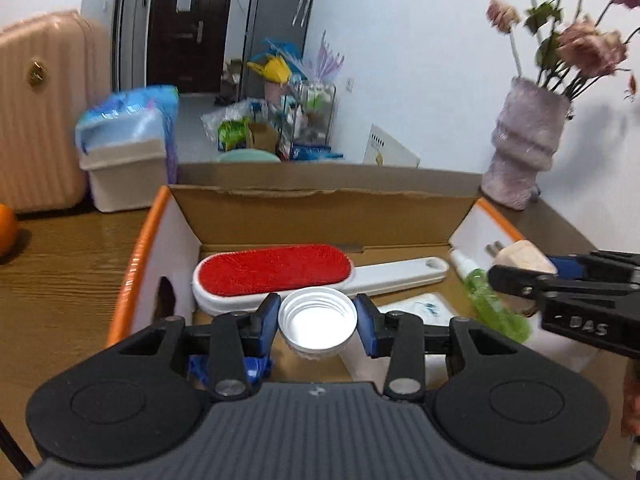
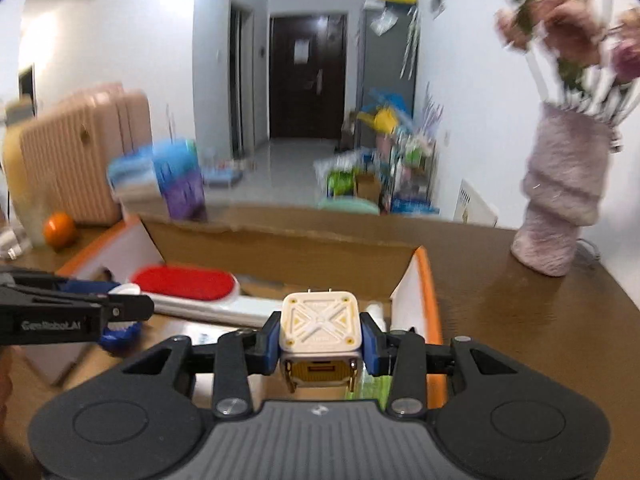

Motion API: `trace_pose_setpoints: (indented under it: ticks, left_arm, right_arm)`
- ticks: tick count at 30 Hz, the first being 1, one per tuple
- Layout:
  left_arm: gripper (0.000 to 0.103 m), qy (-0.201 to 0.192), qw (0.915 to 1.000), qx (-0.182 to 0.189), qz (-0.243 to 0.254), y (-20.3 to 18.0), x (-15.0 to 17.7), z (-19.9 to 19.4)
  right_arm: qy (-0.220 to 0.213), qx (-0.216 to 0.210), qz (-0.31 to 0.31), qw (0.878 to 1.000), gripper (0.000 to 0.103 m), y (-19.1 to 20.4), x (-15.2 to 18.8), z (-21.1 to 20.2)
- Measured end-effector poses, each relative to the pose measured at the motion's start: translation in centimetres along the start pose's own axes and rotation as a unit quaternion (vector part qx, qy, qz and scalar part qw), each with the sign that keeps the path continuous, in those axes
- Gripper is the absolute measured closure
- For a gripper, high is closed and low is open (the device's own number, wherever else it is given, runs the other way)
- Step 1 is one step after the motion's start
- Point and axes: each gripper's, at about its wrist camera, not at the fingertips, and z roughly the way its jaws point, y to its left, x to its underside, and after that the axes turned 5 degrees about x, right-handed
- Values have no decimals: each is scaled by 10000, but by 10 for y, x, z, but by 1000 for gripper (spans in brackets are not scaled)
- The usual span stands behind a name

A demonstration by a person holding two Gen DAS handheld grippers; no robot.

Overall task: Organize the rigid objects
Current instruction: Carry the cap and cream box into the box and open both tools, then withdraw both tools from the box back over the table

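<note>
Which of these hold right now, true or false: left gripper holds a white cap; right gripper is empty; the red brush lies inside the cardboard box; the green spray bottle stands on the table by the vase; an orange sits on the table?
1. The left gripper holds a white cap. True.
2. The right gripper is empty. False: it grips a cream plug adapter.
3. The red brush lies in the cardboard box. True.
4. The green spray bottle stands by the vase. False: it lies inside the box.
5. An orange sits on the table. True.

Bright indoor light; motion blur; fisheye-warped, dark corners.
</note>
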Motion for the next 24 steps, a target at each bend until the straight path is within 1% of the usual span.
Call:
trace_pose_setpoints:
  ticks: [2, 4, 5, 7, 8, 9, 10, 11, 12, 17, 22, 24]
  left_arm:
    - [62, 49, 10000, 5, -65, 4, 0, 14]
    - [62, 52, 9998, 83, -176, 8, -2, 18]
    - [62, 111, 9999, 83, -101, 7, -4, 18]
    - [59, -22, 9999, -116, -48, 8, -2, 14]
    - [55, 2, 9999, -131, -19, 8, -2, 12]
    - [53, 57, 10000, -77, -18, 10, -1, 12]
    - [53, 76, 10000, -17, -61, 11, -1, 12]
    - [53, 89, 9999, 23, -93, 12, -1, 12]
    - [52, 100, 9999, 25, -100, 12, -1, 12]
    - [47, 87, 9999, 29, -94, 11, -2, 11]
    - [47, 74, 9999, 59, -115, 11, -2, 12]
    - [43, 98, 9998, 67, -141, 12, -3, 12]
  right_arm:
    - [256, 6, -113, 9996, 65, 4, -1, 22]
    - [405, 18, -225, 9989, 65, 9, -1, 37]
    - [455, -23, -229, 9987, 65, 10, -1, 42]
    - [511, -105, -179, 9985, 65, 11, -6, 46]
    - [522, -119, -186, 9984, 65, 13, -6, 46]
    - [540, -97, -231, 9982, 65, 13, -5, 47]
    - [494, -65, -244, 9985, 64, 14, -6, 46]
    - [429, -35, -233, 9988, 54, 13, -7, 44]
    - [397, -7, -211, 9990, 48, 12, -6, 42]
    - [325, -11, -204, 9993, 46, 12, -7, 39]
    - [281, -64, -270, 9992, 43, 16, -10, 37]
    - [251, -50, -274, 9993, 43, 16, -11, 35]
